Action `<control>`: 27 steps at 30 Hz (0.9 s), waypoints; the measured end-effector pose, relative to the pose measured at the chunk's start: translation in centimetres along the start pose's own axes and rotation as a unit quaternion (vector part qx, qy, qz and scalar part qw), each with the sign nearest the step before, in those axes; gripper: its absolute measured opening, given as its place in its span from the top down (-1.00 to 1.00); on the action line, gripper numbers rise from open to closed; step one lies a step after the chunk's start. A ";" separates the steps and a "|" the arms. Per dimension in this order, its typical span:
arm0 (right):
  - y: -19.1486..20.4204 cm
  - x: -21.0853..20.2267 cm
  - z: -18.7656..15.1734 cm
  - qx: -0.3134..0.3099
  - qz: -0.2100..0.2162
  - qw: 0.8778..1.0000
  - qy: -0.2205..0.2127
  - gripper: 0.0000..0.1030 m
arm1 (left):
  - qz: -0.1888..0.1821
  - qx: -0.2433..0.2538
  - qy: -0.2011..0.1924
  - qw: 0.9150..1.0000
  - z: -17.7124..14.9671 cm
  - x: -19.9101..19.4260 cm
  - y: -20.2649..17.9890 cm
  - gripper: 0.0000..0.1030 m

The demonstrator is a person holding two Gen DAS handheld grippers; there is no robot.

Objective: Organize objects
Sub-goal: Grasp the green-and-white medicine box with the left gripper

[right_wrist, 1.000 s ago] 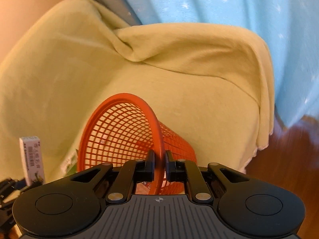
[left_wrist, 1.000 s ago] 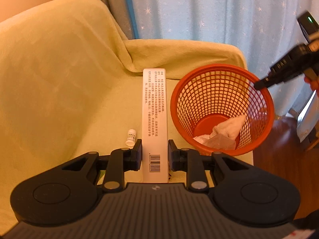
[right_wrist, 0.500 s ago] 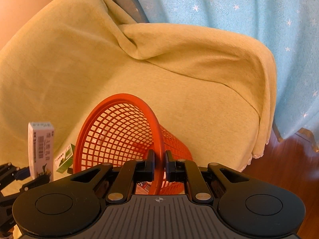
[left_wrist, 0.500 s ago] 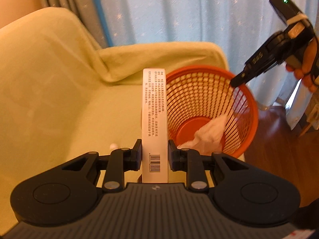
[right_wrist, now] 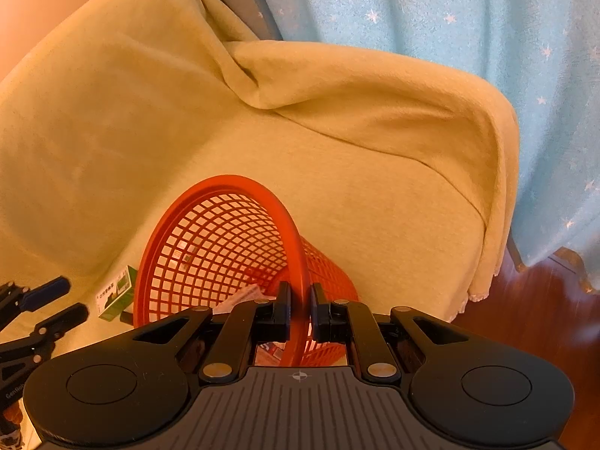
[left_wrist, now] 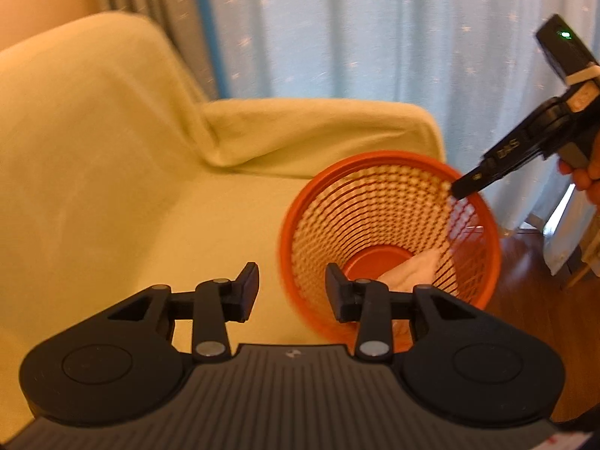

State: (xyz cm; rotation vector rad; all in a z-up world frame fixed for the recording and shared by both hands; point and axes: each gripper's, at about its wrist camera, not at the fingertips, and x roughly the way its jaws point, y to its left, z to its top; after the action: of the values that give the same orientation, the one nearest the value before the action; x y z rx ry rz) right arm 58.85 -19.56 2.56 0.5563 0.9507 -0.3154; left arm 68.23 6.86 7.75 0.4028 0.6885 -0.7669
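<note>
Blue star-print curtain [right_wrist: 468, 18] hangs behind a sofa draped in a yellow-green cover [right_wrist: 337, 150]. Landmark: orange mesh basket [left_wrist: 390, 225], tilted on the sofa seat near its floor-side edge, mouth toward the left gripper.

Left gripper [left_wrist: 292, 288]: fingers spread wide, nothing between them, hovering just in front of the basket's rim. Left-wrist frame is motion-blurred.

Right gripper [right_wrist: 300, 309]: fingers pinched onto the basket rim, one inside the mesh, one outside. In the left-wrist view its fingertip meets the rim on the far side of the basket, and a hand [left_wrist: 585, 172] holds its handle.

Inside the basket: white crumpled cloth [left_wrist: 412, 272] against the bottom. Through the mesh the right-wrist view shows a white box [right_wrist: 240, 298] with print lying low in the basket; exact pose cannot be told.

Outside the basket, just beside its wall on the seat: small green-and-white carton [right_wrist: 116, 294], lying flat.

Wood floor [right_wrist: 543, 318] lies beyond the sofa edge past the basket.
</note>
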 end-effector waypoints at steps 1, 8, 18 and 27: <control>0.0 0.0 0.0 0.000 -0.001 1.000 0.000 0.87 | 0.007 -0.004 0.006 1.000 -0.5 -0.2 0.5 0.33; 0.4 0.0 0.0 -0.001 -0.006 1.000 0.003 0.87 | 0.049 -0.029 0.064 0.996 -5.4 0.1 3.4 0.10; 0.2 0.3 0.3 0.006 -0.021 1.000 0.005 0.87 | 0.037 -0.070 0.132 0.988 -12.3 6.5 4.2 0.08; 0.5 0.7 0.9 0.017 -0.036 0.999 0.006 0.87 | 0.082 -0.061 0.146 0.984 -13.5 9.2 9.2 0.09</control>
State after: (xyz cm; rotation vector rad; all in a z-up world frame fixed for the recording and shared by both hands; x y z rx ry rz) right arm 60.12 -19.74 2.53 0.5566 0.9791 -0.3946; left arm 74.29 16.00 -7.44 0.4582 0.9595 -0.5104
